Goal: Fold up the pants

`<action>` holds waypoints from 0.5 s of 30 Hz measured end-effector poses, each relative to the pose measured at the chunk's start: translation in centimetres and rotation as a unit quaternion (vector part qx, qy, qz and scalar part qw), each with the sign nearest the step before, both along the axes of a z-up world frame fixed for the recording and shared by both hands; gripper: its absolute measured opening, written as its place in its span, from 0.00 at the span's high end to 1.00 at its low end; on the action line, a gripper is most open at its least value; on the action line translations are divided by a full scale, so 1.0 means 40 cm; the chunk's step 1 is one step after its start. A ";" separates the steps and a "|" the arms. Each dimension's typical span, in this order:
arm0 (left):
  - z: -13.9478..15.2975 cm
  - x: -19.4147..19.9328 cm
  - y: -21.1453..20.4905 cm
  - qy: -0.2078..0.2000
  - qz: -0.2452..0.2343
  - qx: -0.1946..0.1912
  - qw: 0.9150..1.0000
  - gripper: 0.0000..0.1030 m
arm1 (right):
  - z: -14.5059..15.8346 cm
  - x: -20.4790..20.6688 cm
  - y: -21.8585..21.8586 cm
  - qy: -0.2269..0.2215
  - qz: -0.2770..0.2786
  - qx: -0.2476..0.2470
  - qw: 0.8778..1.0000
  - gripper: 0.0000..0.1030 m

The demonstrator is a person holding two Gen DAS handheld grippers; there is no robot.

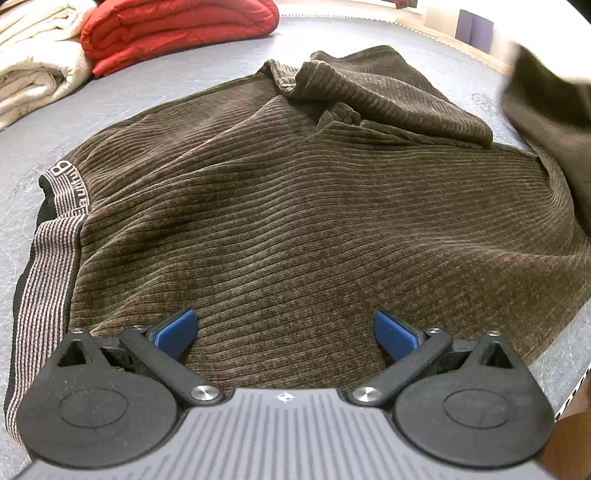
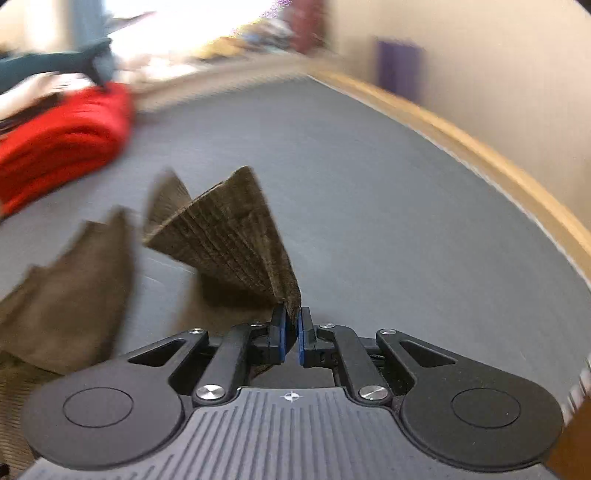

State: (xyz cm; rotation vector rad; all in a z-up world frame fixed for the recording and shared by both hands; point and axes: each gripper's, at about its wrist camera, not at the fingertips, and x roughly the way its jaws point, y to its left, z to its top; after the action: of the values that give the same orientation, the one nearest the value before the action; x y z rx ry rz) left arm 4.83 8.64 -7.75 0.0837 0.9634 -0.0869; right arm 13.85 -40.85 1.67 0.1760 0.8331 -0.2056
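Note:
Brown corduroy pants (image 1: 288,206) lie spread on the grey bed surface, their striped waistband (image 1: 48,258) at the left and a crumpled leg at the far side. My left gripper (image 1: 284,332) hovers open just above the near part of the fabric, its blue pads (image 1: 177,330) wide apart with nothing gripped. In the right wrist view my right gripper (image 2: 293,326) is shut on an edge of the pants (image 2: 236,240), which fans up off the bed in front of the fingers. That lifted cloth shows blurred at the right edge of the left wrist view.
A folded red blanket (image 1: 177,29) and a cream blanket (image 1: 33,66) lie at the far left of the bed (image 2: 369,206). A wooden bed edge (image 2: 480,155) and a beige wall run along the right. The right wrist view is motion-blurred.

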 end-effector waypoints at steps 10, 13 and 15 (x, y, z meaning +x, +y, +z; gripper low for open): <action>-0.002 0.001 -0.004 0.000 0.010 0.001 1.000 0.00 | -0.141 -0.149 -0.287 0.119 -0.168 0.097 0.974 0.94; 0.000 -0.001 -0.004 -0.002 0.013 0.001 1.000 0.00 | -0.137 -0.163 -0.311 0.093 -0.200 0.142 0.965 0.93; 0.002 -0.002 -0.003 -0.003 0.014 0.001 1.000 0.00 | -0.142 -0.171 -0.336 0.064 -0.231 0.178 0.954 0.89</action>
State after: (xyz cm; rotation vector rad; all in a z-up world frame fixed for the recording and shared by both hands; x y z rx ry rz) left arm 4.74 8.53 -7.69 0.0717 0.9592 -0.0601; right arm 7.02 -54.28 -4.01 0.7073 0.9466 -0.5106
